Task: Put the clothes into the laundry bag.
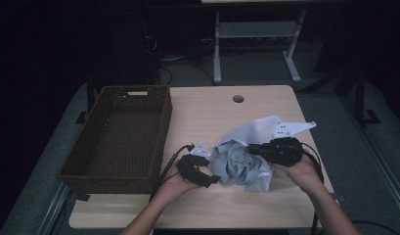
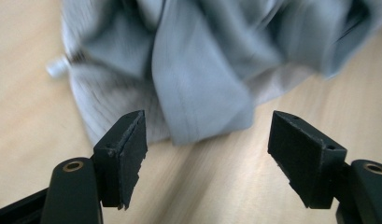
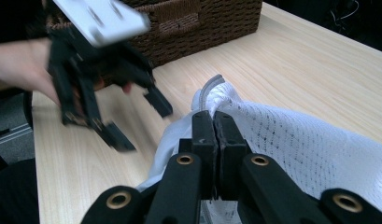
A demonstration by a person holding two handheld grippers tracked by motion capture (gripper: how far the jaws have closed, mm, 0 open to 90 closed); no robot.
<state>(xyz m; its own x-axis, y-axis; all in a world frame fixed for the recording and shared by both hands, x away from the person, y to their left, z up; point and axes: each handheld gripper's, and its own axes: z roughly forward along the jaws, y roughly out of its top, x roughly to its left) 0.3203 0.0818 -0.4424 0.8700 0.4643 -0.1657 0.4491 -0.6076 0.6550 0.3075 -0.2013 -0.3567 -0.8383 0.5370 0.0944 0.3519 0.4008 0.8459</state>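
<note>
The right gripper [image 3: 215,122] has its jaws pressed together on a fold of the grey garment [image 1: 239,159]; its own view shows the knit weave there. The left gripper [image 2: 207,144] is spread, the garment just ahead of its jaws. The garment lies crumpled between both grippers, with no clear long axis.

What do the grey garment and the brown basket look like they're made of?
Garment: soft knit fabric, likely cotton or a blend, matte; it crumples in folds, with a fine mesh-like weave showing in the right gripper view. Basket: woven wicker or rattan-like fibre, dark brown; braided strands show on its walls.
</note>
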